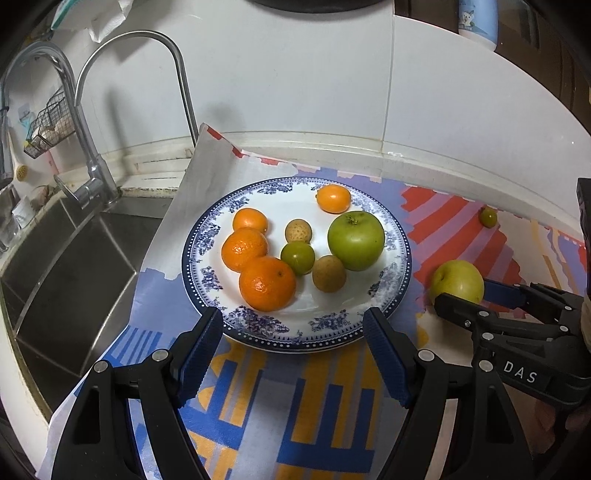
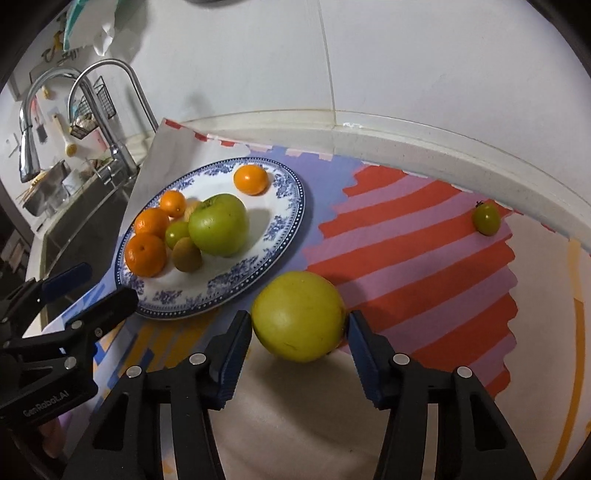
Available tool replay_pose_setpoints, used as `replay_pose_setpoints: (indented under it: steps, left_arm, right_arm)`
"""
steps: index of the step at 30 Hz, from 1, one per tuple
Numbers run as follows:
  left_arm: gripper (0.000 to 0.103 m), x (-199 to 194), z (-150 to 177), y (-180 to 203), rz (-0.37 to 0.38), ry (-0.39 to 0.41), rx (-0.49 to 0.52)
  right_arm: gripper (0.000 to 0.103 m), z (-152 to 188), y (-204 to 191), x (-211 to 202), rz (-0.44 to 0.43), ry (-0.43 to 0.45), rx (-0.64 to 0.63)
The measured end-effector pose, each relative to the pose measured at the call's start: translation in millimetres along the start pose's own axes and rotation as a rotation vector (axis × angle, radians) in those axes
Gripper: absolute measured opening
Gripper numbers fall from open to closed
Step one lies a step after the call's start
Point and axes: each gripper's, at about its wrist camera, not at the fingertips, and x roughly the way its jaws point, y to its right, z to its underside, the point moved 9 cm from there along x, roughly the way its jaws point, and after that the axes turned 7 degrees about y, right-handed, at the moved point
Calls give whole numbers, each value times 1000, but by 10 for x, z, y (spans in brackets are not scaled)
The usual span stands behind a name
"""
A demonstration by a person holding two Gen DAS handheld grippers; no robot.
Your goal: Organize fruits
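A blue-patterned white plate holds several oranges, a green apple, a small green fruit and brown fruits. My left gripper is open and empty at the plate's near rim. A yellow-green apple lies on the mat right of the plate. My right gripper is open with its fingers on either side of this apple, close to touching. A small green tomato lies far right near the wall.
A colourful mat covers the counter. A steel sink and tall faucet are at the left. A white tiled wall runs behind. A bottle stands at the top right.
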Motion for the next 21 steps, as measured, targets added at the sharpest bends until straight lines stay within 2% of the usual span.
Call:
replay_pose_setpoints:
  steps: [14,21]
  left_arm:
    - [78,-12,-10,-10,-5,4,7]
    - [78,-47,-87,-52,-5,22,-2]
  right_arm:
    - [52,-21,3,-41,8,41,5]
    - [52,-180,-59,-171,-7,85,-8]
